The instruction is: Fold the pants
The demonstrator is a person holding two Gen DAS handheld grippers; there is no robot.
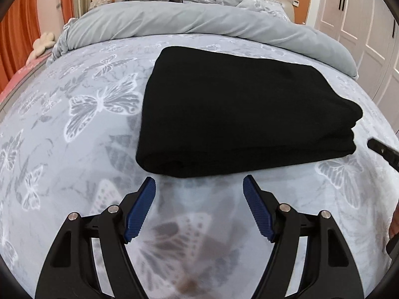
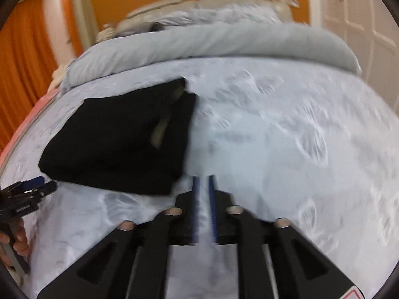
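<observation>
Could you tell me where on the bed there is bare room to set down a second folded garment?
The butterfly sheet lies bare left of the folded black pants, bordered behind by the rolled grey duvet. Another bare stretch lies right of the pants, running to the bed's edge. The strip nearest the pants is crowded by the left gripper and right gripper.

Count: one folded pair of black pants point(image 1: 234, 114), two claws, left claw point(image 1: 199, 206) and right claw point(image 2: 204, 204), one bed point(image 1: 74, 129), one grey duvet point(image 1: 174, 22).
</observation>
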